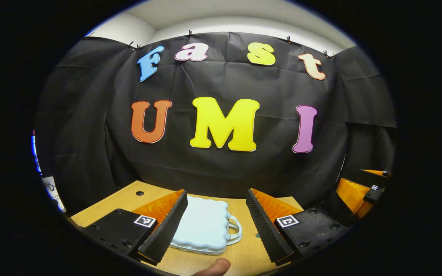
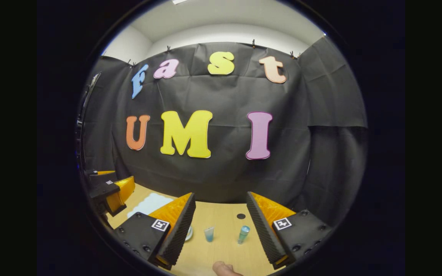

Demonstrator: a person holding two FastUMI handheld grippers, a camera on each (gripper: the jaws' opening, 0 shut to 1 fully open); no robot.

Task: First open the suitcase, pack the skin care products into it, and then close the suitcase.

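A small pale blue suitcase (image 1: pixel 203 224) lies flat and closed on the wooden table (image 1: pixel 244 253), its handle (image 1: pixel 235 230) pointing right. My left gripper (image 1: pixel 216 194) hovers open just above and in front of it, one finger on each side of the case. In the right gripper view, a small blue tube (image 2: pixel 209 234) and a teal bottle (image 2: pixel 243 234) stand on the table (image 2: pixel 225 249) between the fingers of my open right gripper (image 2: pixel 221 196). A round jar (image 2: pixel 188 233) peeks out from behind its left finger. The suitcase (image 2: pixel 149 203) lies further left.
The right gripper (image 1: pixel 361 191) shows at the right edge of the left gripper view, and the left gripper (image 2: pixel 110 190) at the left of the right gripper view. A thumb (image 1: pixel 216 267) shows at the bottom. The table has a cable hole (image 2: pixel 241 216).
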